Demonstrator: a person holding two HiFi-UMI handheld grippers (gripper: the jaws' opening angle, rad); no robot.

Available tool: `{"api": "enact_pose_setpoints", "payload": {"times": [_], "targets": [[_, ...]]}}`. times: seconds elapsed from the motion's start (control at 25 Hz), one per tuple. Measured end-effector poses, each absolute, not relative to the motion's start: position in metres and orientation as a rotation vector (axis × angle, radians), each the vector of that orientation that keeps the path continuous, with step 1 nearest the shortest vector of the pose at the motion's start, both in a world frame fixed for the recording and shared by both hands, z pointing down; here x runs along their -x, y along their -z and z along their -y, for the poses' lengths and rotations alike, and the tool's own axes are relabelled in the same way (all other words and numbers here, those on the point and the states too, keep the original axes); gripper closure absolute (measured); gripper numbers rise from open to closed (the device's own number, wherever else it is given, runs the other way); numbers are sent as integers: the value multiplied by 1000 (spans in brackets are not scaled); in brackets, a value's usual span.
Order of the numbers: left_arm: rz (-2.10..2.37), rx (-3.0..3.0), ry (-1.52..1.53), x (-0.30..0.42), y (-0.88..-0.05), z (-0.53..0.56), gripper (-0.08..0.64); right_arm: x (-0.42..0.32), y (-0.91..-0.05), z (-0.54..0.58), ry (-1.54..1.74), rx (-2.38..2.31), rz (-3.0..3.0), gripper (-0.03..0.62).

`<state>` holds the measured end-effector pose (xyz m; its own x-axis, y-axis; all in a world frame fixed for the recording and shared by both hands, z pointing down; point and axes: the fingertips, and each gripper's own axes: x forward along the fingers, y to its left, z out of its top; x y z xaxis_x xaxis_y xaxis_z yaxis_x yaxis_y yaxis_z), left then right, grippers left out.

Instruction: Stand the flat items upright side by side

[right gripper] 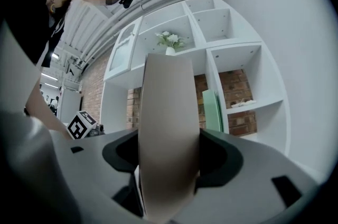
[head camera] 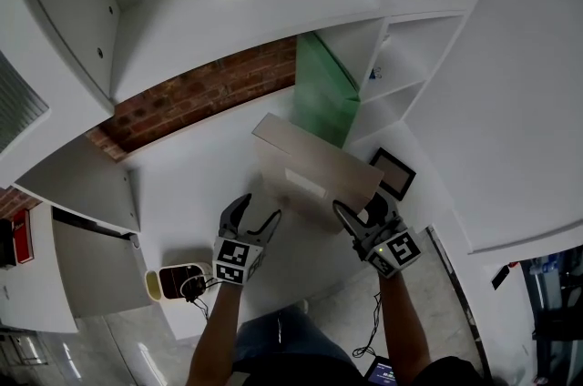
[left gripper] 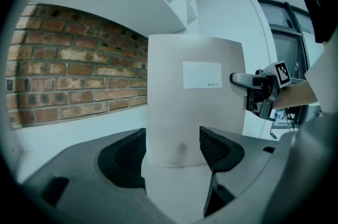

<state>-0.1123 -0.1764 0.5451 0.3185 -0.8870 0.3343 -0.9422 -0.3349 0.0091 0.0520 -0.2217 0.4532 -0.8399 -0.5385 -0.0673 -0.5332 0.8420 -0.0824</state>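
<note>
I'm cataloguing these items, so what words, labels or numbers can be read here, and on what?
White label on the beige flat box: small dark print in one corner, too blurred to read.
Marker cubes on the left gripper and right gripper: black-and-white squares, no words.
Nothing else legible.

White cubby shelving (head camera: pixel 228 29), red brick wall (head camera: pixel 209 93), white counter (head camera: pixel 191 184), grey floor (head camera: pixel 419 284)
</note>
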Motion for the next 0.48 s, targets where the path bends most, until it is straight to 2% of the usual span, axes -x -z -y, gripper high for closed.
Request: {"api": "enact_pose_setpoints", "payload": {"times": [0.48], "targets": [[1672,-2379,-384,119,-543,182,256,-56,-453,261,-78,1439,-2703,305]]}}
